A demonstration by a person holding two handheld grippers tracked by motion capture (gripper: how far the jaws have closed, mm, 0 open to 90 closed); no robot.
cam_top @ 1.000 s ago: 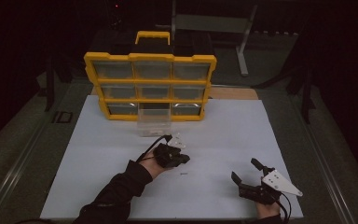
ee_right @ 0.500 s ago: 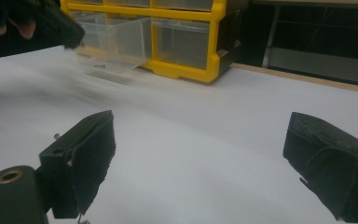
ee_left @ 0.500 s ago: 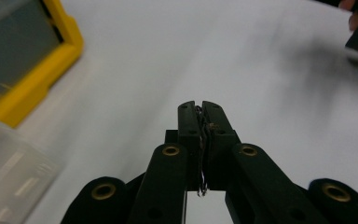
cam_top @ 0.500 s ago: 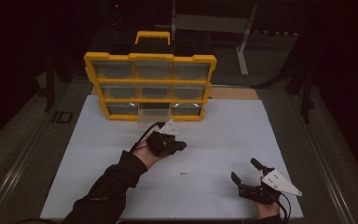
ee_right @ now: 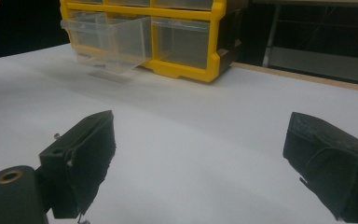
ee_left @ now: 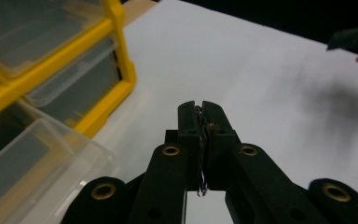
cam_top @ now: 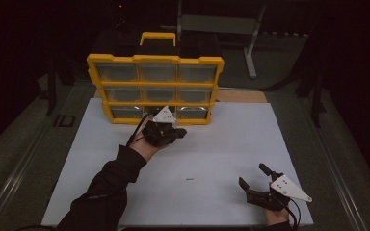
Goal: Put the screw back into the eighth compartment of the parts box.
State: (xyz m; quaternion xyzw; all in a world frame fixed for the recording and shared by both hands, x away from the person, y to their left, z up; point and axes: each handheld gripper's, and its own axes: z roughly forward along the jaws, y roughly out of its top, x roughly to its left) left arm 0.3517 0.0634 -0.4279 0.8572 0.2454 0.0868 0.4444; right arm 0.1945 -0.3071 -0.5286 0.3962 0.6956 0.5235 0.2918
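Carrying a tiny screw (ee_left: pixel 211 126) pinched between its closed jaws, the left hand-held gripper (cam_top: pixel 169 133) sits just in front of the pulled-out clear drawer (ee_left: pixel 37 163) in the yellow organizer (cam_top: pixel 155 89), which lies ahead and to its left. The right hand-held gripper (cam_top: pixel 257 181), jaws apart and empty, rests well away. Since a second ago the left one has moved from mid-tabletop (cam_top: pixel 221 144) toward the drawer.
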